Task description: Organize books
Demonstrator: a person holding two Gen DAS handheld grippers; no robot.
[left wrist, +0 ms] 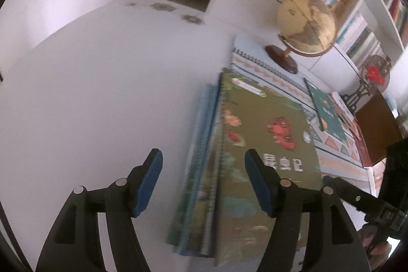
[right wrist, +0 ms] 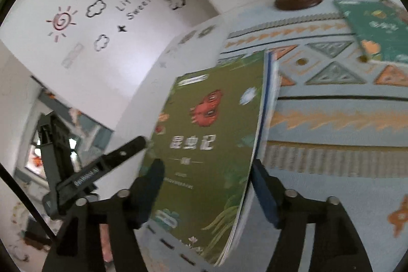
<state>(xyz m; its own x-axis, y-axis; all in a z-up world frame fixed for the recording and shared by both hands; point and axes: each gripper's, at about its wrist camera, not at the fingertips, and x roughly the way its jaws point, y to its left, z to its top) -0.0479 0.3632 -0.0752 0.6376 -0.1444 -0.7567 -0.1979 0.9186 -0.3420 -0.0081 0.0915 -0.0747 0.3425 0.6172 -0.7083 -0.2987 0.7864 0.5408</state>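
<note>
A green book with a red insect and white Chinese title [left wrist: 265, 144] lies on top of a bluish book [left wrist: 201, 170] at the table's right part. My left gripper [left wrist: 204, 182] is open, its right finger over the green cover, its left finger over bare table. In the right wrist view the green book [right wrist: 209, 144] sits tilted between the fingers of my right gripper [right wrist: 206, 185], which is open around it; I cannot tell if the pads touch it. A teal book [left wrist: 327, 111] lies farther right on the runner; it also shows in the right wrist view [right wrist: 374, 27].
A white table [left wrist: 102, 93] carries a patterned blue-and-orange runner [right wrist: 331, 106]. A globe on a wooden stand [left wrist: 303, 27] stands at the back. Bookshelves full of books [left wrist: 357, 4] line the wall behind. The left gripper's body [right wrist: 84, 170] shows at the right wrist view's left.
</note>
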